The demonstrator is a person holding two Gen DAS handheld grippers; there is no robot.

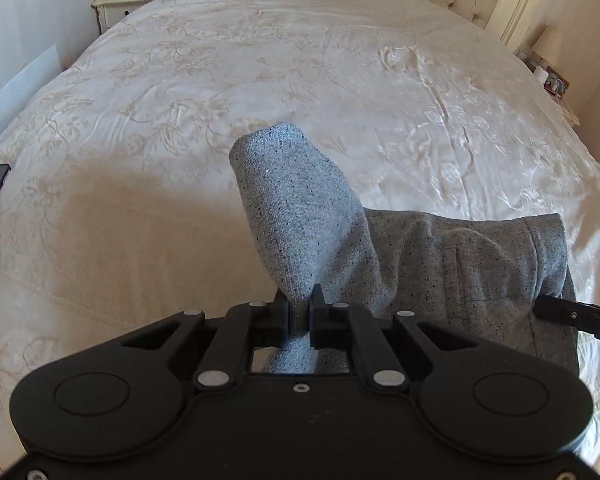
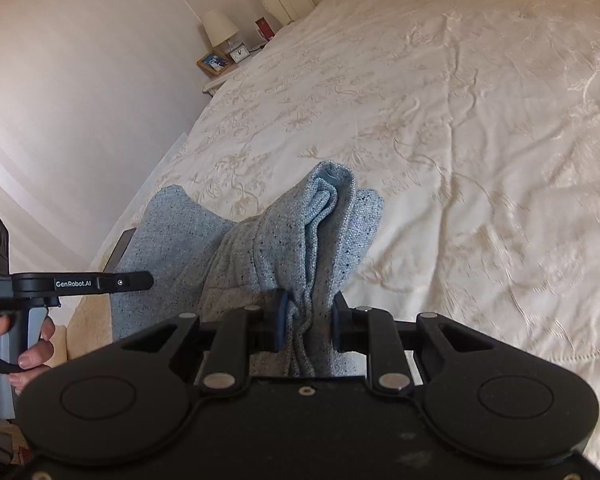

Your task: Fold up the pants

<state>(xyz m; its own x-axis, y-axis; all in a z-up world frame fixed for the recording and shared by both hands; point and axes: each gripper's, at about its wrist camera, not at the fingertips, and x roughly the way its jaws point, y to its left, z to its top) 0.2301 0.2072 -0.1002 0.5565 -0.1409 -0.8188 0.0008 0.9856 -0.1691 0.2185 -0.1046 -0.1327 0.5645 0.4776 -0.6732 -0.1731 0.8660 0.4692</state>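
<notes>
Pants (image 1: 300, 216) (grey knit) held bunched above the near edge of the bed (image 1: 260, 60); left gripper (image 1: 299, 316) and right gripper (image 2: 309, 320) both clenched on cloth. No flat fold laid; folding likely mostly ahead.

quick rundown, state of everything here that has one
left tool: shut on the pants, pinching a single fold
right tool: shut on the pants, clamping a thicker bunch of layers
pants: grey, held up at two points, partly doubled over above the bed
bedspread: spread out, lightly creased
lamp: upright on the nightstand, appears unlit
photo frame: standing, propped up
</notes>
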